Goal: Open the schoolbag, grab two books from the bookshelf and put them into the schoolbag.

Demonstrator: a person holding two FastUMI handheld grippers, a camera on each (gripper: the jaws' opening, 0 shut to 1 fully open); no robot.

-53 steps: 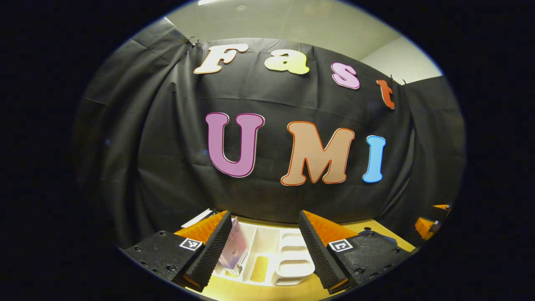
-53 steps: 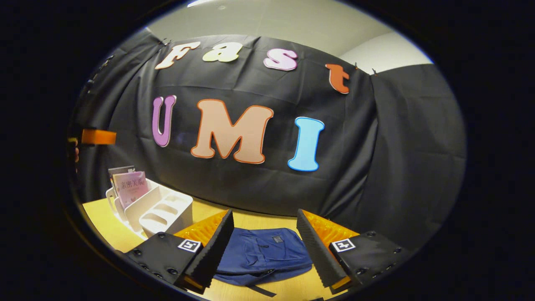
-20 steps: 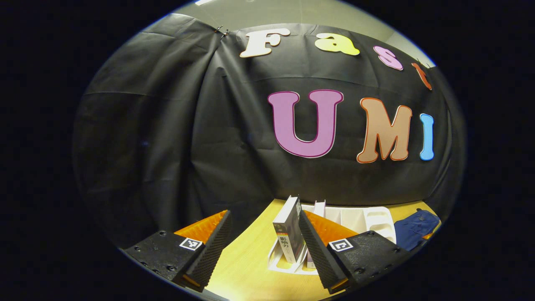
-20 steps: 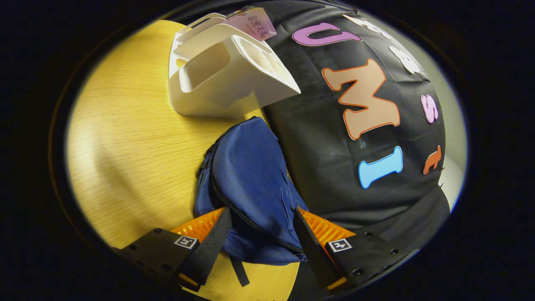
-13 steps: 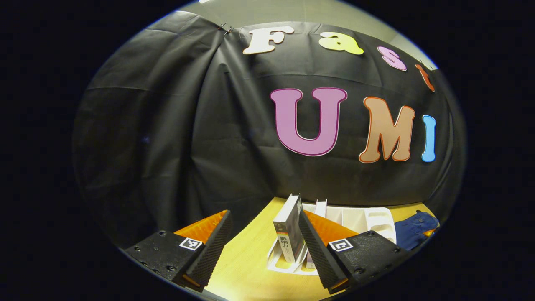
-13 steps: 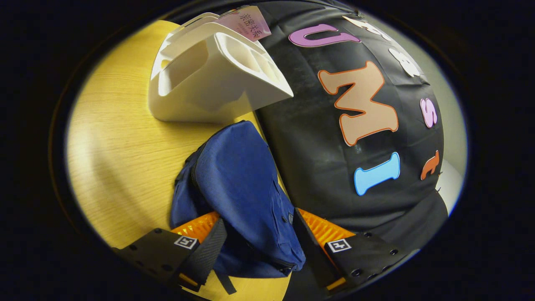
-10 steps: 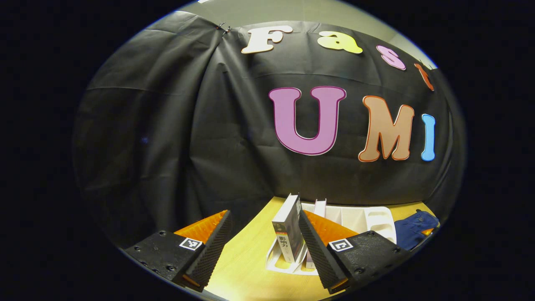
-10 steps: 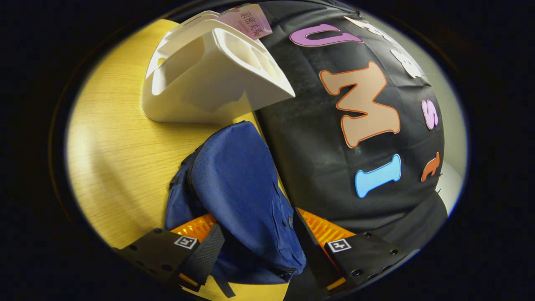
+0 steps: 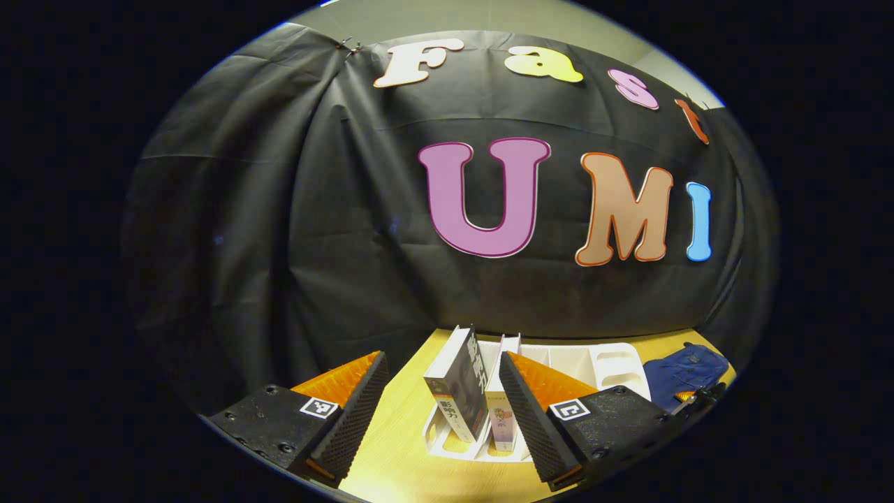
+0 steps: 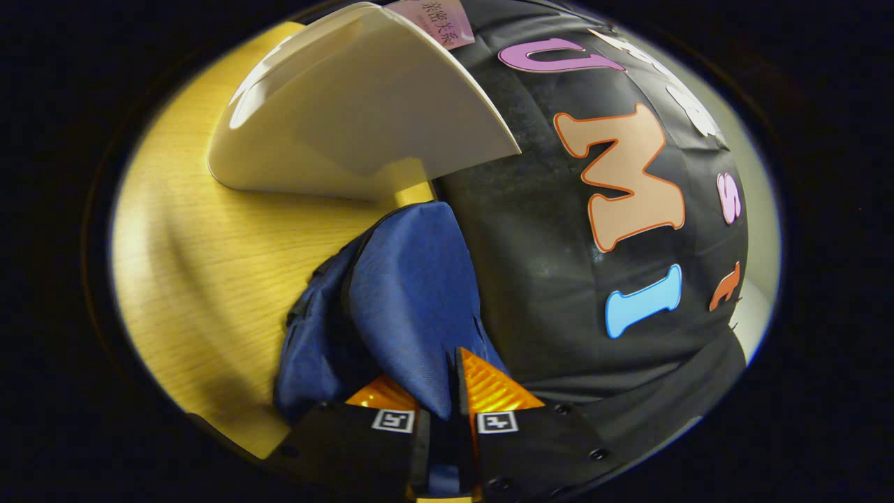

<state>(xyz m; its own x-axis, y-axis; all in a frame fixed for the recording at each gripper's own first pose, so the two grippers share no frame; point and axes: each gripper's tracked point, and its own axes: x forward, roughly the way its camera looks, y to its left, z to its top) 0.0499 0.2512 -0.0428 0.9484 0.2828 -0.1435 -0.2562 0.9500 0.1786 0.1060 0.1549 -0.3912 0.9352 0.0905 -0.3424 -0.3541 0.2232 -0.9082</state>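
The blue schoolbag (image 10: 412,300) lies on the wooden table beside the white bookshelf (image 10: 363,126). My right gripper (image 10: 441,412) is shut on a fold of the bag's top fabric, which bulges up between its fingers. A pink book (image 10: 433,14) pokes out of the shelf's far end. In the left gripper view, my left gripper (image 9: 441,412) stands open above the table, with a dark book (image 9: 457,391) and a pale book (image 9: 501,412) upright in the white bookshelf (image 9: 594,360) just ahead of it. The schoolbag (image 9: 681,367) shows far right there.
The wooden table (image 10: 188,258) runs left of the bag and shelf, and its bare surface (image 9: 391,447) lies under my left gripper. Black cloth walls the booth right behind the shelf and bag.
My right gripper has closed on the schoolbag's fabric and lifted it into a fold. The left gripper has drifted slightly, so both books now show between its fingers.
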